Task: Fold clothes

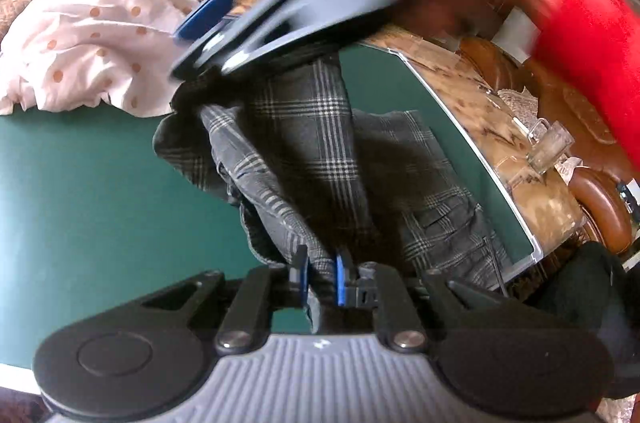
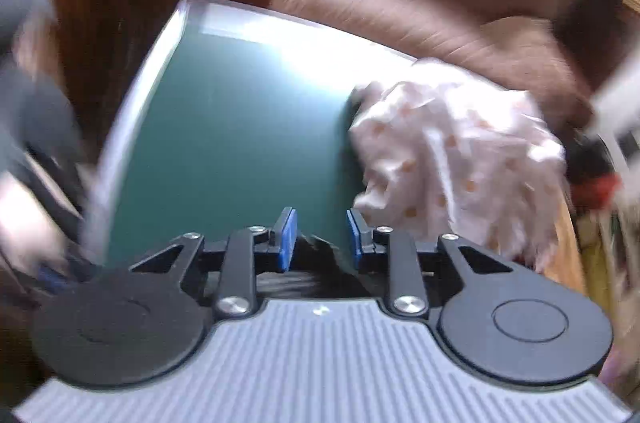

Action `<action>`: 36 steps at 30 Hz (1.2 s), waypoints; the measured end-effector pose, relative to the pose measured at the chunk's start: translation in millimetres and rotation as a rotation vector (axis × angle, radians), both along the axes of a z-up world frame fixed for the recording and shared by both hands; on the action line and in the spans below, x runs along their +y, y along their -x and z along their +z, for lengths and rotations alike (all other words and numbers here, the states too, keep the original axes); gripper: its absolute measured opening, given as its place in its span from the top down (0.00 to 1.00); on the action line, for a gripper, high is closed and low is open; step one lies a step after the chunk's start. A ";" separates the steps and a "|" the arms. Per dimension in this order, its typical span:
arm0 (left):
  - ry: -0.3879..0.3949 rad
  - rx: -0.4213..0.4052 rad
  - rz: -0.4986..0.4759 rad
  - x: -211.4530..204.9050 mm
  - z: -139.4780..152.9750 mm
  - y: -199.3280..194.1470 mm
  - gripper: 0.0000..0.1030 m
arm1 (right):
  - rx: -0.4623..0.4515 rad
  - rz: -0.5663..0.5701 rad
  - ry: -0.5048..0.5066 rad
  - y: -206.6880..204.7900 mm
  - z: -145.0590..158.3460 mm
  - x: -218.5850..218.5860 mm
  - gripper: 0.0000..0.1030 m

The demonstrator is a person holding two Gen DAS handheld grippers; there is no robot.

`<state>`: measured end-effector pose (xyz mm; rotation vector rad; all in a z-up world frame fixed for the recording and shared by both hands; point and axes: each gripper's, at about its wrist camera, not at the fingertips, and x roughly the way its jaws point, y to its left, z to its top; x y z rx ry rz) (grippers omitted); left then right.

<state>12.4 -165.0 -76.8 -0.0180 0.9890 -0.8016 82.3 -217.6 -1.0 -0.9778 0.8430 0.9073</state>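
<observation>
Left wrist view: the plaid shorts [image 1: 320, 159] are pinched in the left claw [image 1: 322, 275] and, at the far end, in the right claw [image 1: 208, 63], half lifted off the worktop [image 1: 80, 183]. A dotted garment [image 1: 92, 27] is heaped unfolded at its far edge.

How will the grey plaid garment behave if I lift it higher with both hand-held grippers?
Probably floppy: the grey plaid garment already hangs in folds between the left hand-held gripper and the right hand-held gripper. Likely light, since thin pinches appear to hold it. Its loose end may drag across the green mat.
</observation>
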 end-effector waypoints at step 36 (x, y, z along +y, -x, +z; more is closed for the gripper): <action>-0.013 -0.053 -0.088 10.0 -4.5 26.8 0.85 | 0.493 -0.213 0.372 -117.7 -117.1 118.7 0.47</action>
